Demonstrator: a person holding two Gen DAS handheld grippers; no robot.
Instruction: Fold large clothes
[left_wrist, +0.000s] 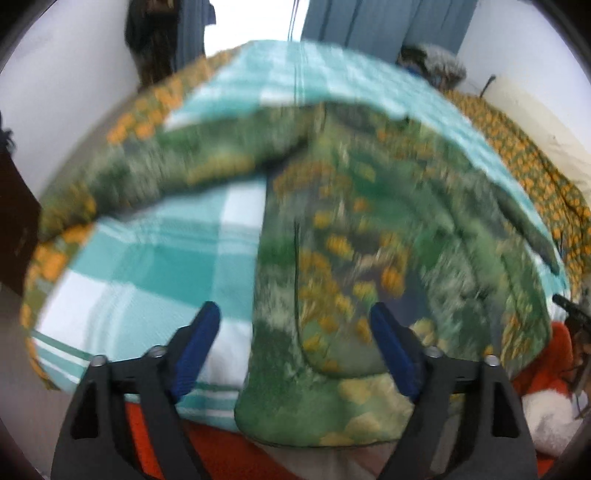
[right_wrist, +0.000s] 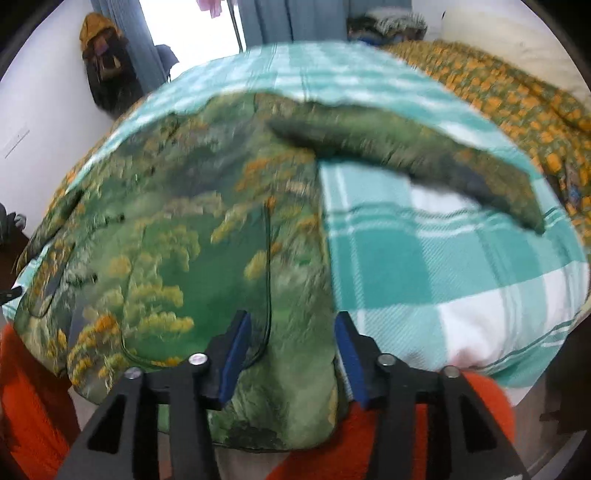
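A large green garment (left_wrist: 369, 236) printed with yellow and orange flowers lies spread on a teal-and-white checked blanket (left_wrist: 147, 266) on a bed. One sleeve (left_wrist: 147, 173) stretches left in the left wrist view. My left gripper (left_wrist: 295, 312) hovers open and wide over the garment's near left edge, its blue pads (left_wrist: 199, 343) clear of the cloth. In the right wrist view the same garment (right_wrist: 177, 236) fills the left half, with its other sleeve (right_wrist: 406, 155) reaching right. My right gripper (right_wrist: 291, 319) stands open above the near hem, and its pads press on nothing.
An orange-flowered bedspread (right_wrist: 509, 96) covers the bed's far right. Orange-red fabric (right_wrist: 29, 406) lies at the near edge below the garment. Blue curtains (left_wrist: 369, 22) and a window are behind, dark clothes (right_wrist: 103, 55) hang on the left wall, and a clothes pile (left_wrist: 432, 62) sits at the bed's far end.
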